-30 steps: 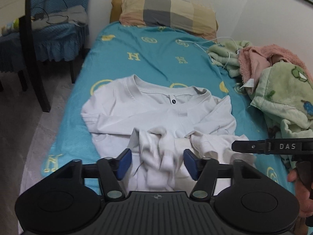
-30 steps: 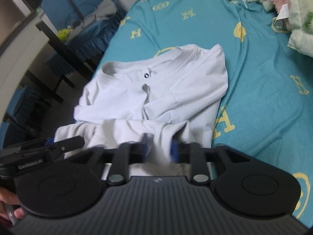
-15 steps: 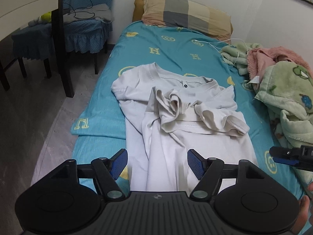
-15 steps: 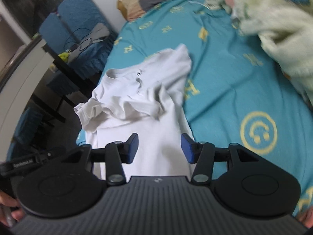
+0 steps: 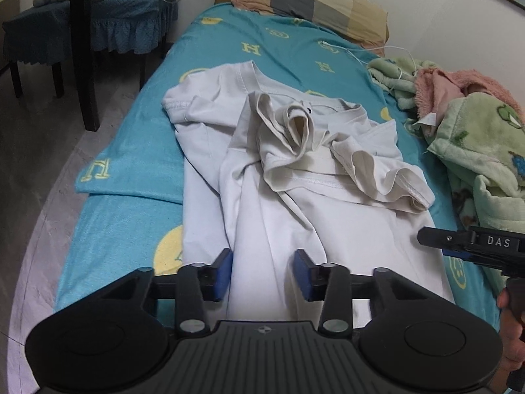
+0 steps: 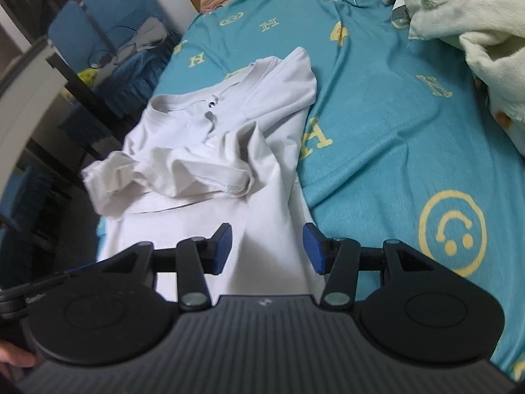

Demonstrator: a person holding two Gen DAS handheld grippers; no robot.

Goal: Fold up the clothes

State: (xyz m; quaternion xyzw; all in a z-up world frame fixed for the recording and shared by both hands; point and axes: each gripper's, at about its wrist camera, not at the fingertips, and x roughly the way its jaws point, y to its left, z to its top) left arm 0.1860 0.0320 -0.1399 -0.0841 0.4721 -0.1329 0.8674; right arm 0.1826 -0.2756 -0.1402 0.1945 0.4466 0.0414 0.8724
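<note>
A white T-shirt [image 5: 295, 203] lies on the teal bed sheet [image 5: 137, 164], collar towards the pillow, with both sleeves bunched and crumpled across its chest. The shirt also shows in the right wrist view [image 6: 229, 151]. My left gripper [image 5: 262, 274] is open and empty over the shirt's lower part. My right gripper [image 6: 267, 246] is open and empty over the shirt's lower right part; it also shows at the right edge of the left wrist view [image 5: 469, 246].
A checked pillow [image 5: 311, 6] lies at the head of the bed. A heap of green and pink blankets [image 5: 475, 138] and a white cable [image 5: 367, 52] fill the bed's right side. A blue-covered chair [image 5: 108, 19] and a dark table leg [image 5: 83, 49] stand left of the bed.
Both grippers let go of the bunched sleeves on the chest and drew back towards the hem. The right gripper went from shut to open.
</note>
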